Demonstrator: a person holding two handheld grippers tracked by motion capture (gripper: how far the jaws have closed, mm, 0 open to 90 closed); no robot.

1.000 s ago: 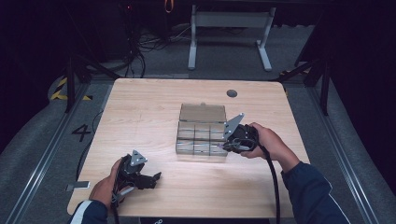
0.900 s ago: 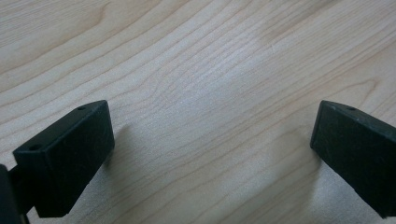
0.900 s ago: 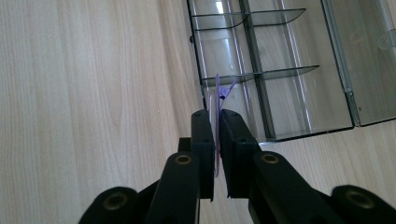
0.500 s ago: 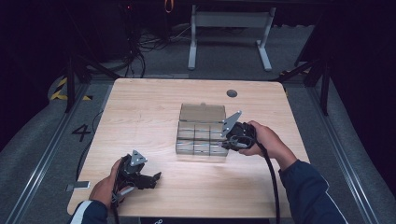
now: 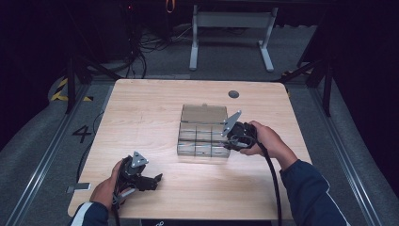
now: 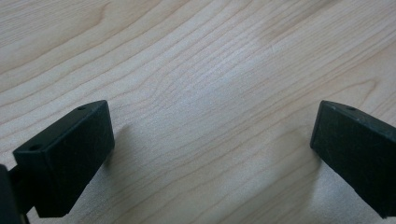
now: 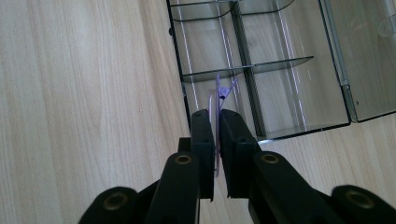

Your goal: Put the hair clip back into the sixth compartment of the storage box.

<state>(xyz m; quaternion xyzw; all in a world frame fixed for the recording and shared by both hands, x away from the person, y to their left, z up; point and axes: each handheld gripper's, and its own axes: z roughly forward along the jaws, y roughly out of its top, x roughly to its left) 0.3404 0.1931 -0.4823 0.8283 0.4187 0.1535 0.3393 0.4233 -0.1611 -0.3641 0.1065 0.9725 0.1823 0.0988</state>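
Observation:
A clear plastic compartment box (image 5: 188,151) lies at the table's middle with its lid (image 5: 203,113) folded open on the far side. My right gripper (image 5: 230,140) hangs over the box's near right corner. In the right gripper view it (image 7: 215,115) is shut on a thin, translucent purple piece (image 7: 217,99), which pokes out above an empty compartment of the box (image 7: 252,88). My left gripper (image 5: 154,181) rests near the table's front left. Its jaws (image 6: 212,140) are open wide with bare wood between them.
The wooden table (image 5: 141,117) has a dark round grommet (image 5: 233,94) at the far right. A cable (image 5: 273,188) trails from the right gripper along the person's sleeve. A white desk frame (image 5: 230,28) stands on the floor beyond the table.
The right gripper has edged slightly left over the box with the purple piece still in it. The left gripper has stayed put.

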